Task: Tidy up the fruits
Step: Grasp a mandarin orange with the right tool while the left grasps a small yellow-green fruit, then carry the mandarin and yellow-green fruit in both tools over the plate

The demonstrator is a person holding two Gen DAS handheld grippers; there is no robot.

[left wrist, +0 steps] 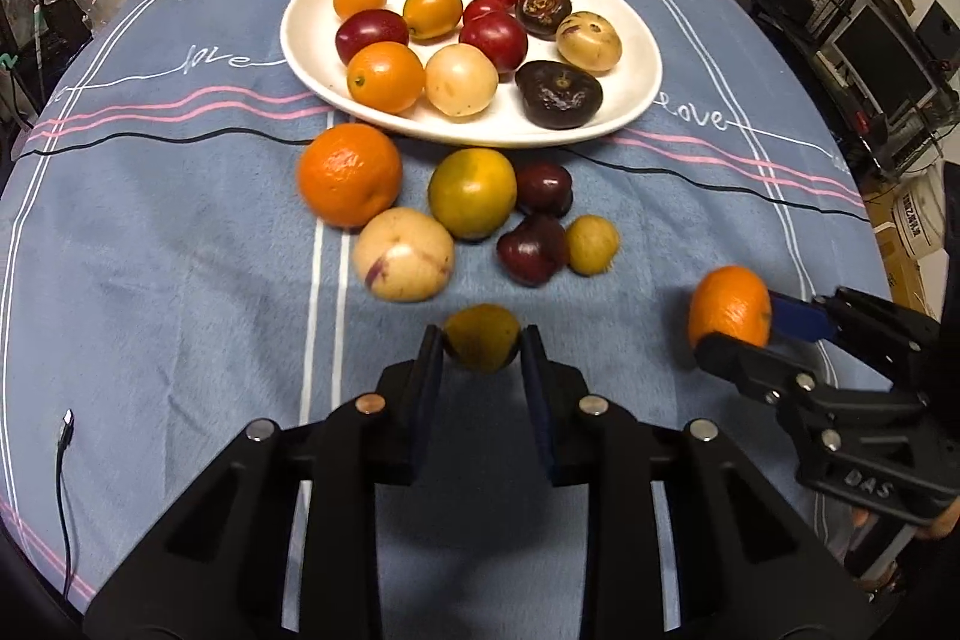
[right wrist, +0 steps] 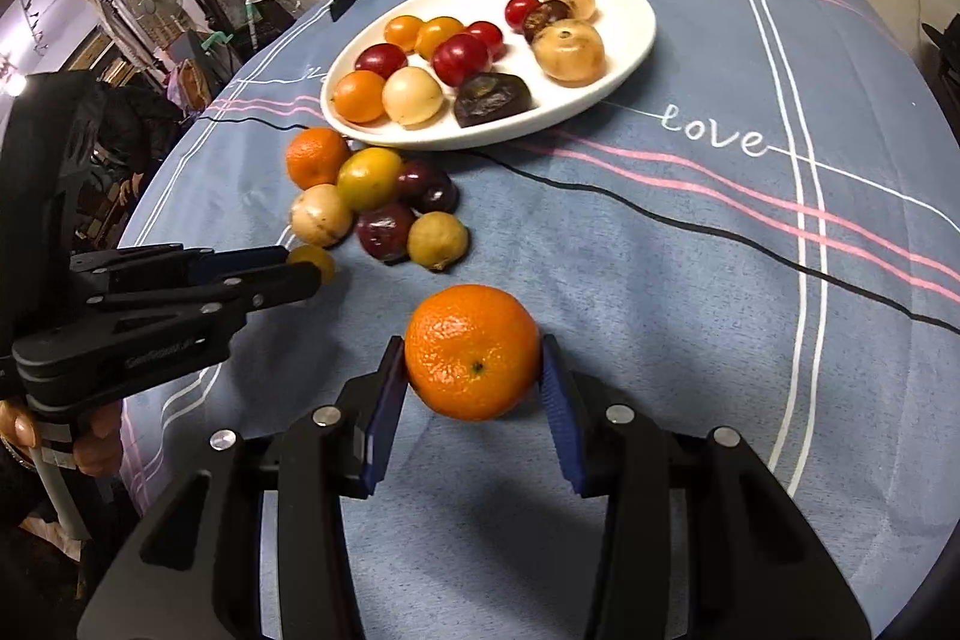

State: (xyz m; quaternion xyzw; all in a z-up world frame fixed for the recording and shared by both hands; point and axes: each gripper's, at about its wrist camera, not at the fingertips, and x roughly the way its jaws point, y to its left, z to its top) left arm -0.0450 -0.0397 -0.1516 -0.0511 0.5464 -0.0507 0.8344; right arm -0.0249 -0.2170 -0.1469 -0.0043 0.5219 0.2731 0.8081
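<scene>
The left gripper (left wrist: pixel 482 347) has its jaws clamped on a small yellow-green fruit (left wrist: pixel 482 337), which sits between the two pads low over the blue tablecloth (left wrist: pixel 180 244); whether it is lifted or touches the cloth I cannot tell. The right gripper (right wrist: pixel 474 370) is closed on a round orange (right wrist: pixel 473 351), gripped at its widest part, and this fruit seems to hang a little above the cloth. To do this step well, I think each hand should keep the squeeze steady and light, because a small fruit is soft and a round one can roll out of flat pads if the gripper tilts. Just beyond the left gripper lies a loose group of fruit (left wrist: pixel 468 208) on the cloth: an orange, a pale one, a green-yellow one, two dark red ones and a small yellow one, close together and partly touching. Behind them stands the white plate (left wrist: pixel 312 58), already quite full. The carry should probably go high enough to pass over the group and the rim, one hand after the other, and each fruit should be set into a free gap, not dropped on the others.
</scene>
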